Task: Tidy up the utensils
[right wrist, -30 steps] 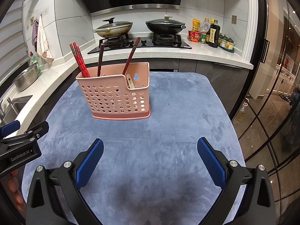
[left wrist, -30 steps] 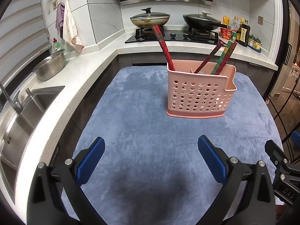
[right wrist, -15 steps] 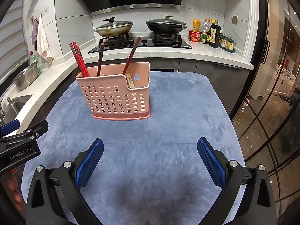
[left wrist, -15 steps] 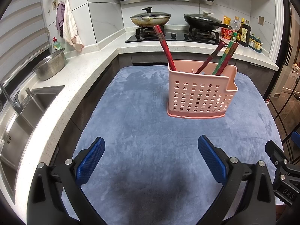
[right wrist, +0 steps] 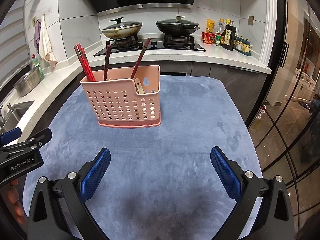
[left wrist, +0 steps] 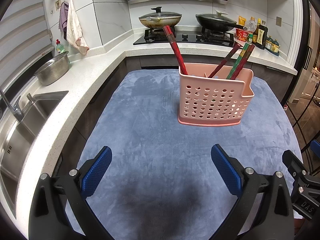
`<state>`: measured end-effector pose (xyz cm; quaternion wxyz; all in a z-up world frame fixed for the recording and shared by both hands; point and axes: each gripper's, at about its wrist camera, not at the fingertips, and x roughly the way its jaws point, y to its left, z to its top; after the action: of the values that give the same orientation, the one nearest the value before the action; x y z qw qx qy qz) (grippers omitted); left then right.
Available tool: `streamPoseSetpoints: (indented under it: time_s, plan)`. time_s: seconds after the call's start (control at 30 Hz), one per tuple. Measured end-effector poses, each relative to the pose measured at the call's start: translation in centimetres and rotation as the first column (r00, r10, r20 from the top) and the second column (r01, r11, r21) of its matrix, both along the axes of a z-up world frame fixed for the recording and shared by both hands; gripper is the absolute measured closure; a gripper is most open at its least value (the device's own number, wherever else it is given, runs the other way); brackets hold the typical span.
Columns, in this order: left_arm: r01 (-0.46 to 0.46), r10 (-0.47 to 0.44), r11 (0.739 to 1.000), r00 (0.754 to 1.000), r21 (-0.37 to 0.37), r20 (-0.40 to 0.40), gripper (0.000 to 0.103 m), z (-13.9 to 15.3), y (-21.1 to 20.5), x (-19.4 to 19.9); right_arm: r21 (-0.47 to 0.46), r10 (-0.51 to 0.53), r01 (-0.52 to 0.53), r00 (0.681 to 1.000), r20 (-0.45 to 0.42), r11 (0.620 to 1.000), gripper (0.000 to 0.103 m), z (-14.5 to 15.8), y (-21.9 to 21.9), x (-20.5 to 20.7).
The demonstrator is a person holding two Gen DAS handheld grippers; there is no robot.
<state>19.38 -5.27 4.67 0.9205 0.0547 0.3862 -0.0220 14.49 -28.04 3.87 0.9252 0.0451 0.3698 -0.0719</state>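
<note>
We judge task near done: chopsticks stand in pink caddy; none beside it. Left tool, right tool both wide, empty.

A pink perforated utensil holder stands upright on the blue-covered table. Red and dark chopsticks lean inside it; a pale spoon-like utensil sits in its lower corner compartment.
</note>
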Motion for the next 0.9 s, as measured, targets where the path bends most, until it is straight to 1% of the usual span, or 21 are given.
streamPoseSetpoints:
  time_s: [0.43, 0.5, 0.57, 0.63, 0.77, 0.9]
  plan:
    - [-0.007, 0.007, 1.0, 1.0, -0.006, -0.013, 0.008, -0.6, 0.1, 0.3, 0.01, 0.005, -0.005, 1.0, -0.01, 1.0, 0.007, -0.5, -0.1, 0.3]
    - [-0.024, 0.024, 1.0, 1.0, -0.008, 0.0, 0.008, -0.6, 0.3, 0.2, 0.011, 0.007, -0.007, 1.0, -0.014, 1.0, 0.007, -0.6, 0.0, 0.4]
    - [-0.023, 0.023, 1.0, 1.0, -0.001, 0.008, 0.008, -0.7, 0.2, 0.2, 0.011, 0.01, -0.009, 1.0, -0.017, 1.0, 0.007, -0.7, 0.1, 0.6]
    - [-0.008, 0.008, 1.0, 1.0, -0.003, 0.004, 0.008, -0.8, 0.2, 0.3, 0.012, 0.012, -0.012, 1.0, -0.019, 1.0, 0.007, -0.9, 0.1, 0.6]
    - [-0.012, 0.012, 1.0, 1.0, -0.011, -0.007, 0.008, -1.1, 0.3, 0.6, 0.013, 0.013, -0.013, 1.0, -0.023, 1.0, 0.007, -1.0, 0.3, 0.9]
    - [-0.018, 0.018, 1.0, 1.0, -0.001, -0.015, 0.008, -1.4, 0.5, 0.8, 0.012, 0.014, -0.014, 1.0, -0.023, 1.0, 0.007, -1.0, 0.3, 0.9]
